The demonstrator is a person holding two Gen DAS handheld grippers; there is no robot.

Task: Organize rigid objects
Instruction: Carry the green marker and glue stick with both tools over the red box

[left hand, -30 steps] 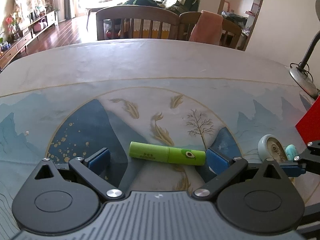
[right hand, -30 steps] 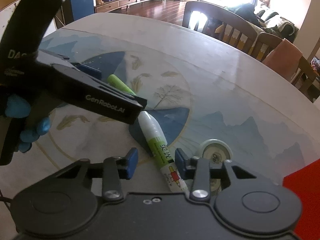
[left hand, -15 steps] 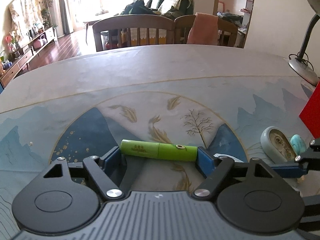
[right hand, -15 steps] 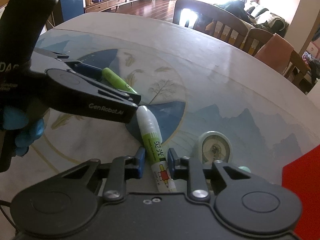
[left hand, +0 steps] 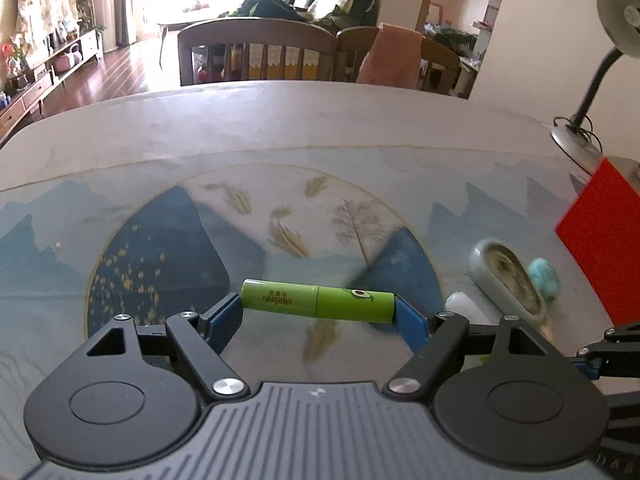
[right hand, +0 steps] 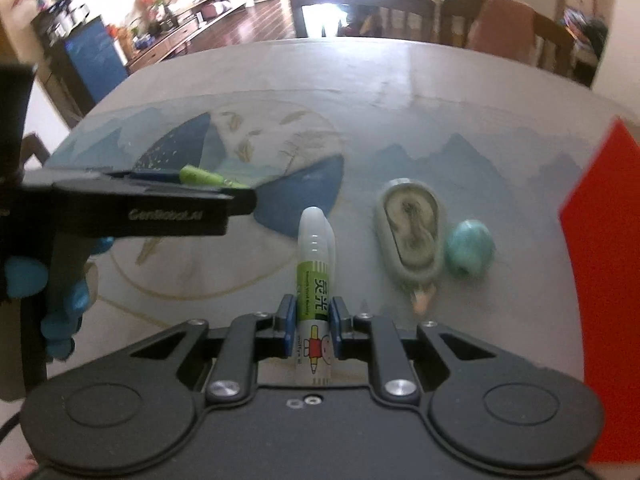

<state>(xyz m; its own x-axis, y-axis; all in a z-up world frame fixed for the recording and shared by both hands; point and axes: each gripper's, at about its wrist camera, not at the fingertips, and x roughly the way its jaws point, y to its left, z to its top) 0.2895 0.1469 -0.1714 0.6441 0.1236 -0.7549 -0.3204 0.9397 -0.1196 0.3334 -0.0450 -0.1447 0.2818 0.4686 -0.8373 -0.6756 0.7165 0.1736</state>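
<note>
My left gripper (left hand: 319, 312) is shut end to end on a green tube (left hand: 316, 301), held crosswise above the table; the tube also shows in the right wrist view (right hand: 200, 176) beside the left gripper's body (right hand: 132, 208). My right gripper (right hand: 313, 320) is shut on a white glue bottle with a green label (right hand: 315, 280), which points forward, lifted off the table. The bottle's cap shows in the left wrist view (left hand: 460, 304).
A grey-green oval case (right hand: 410, 236) and a turquoise egg-shaped piece (right hand: 469, 248) lie on the painted table (right hand: 400, 92); both show in the left wrist view (left hand: 508, 276), (left hand: 543, 278). A red box (right hand: 604, 272) stands at the right. A desk lamp (left hand: 588, 120) stands at the back right. Chairs line the far edge.
My left gripper closed on the green tube and lifted it. My right gripper closed on the glue bottle, raised it and turned to the right.
</note>
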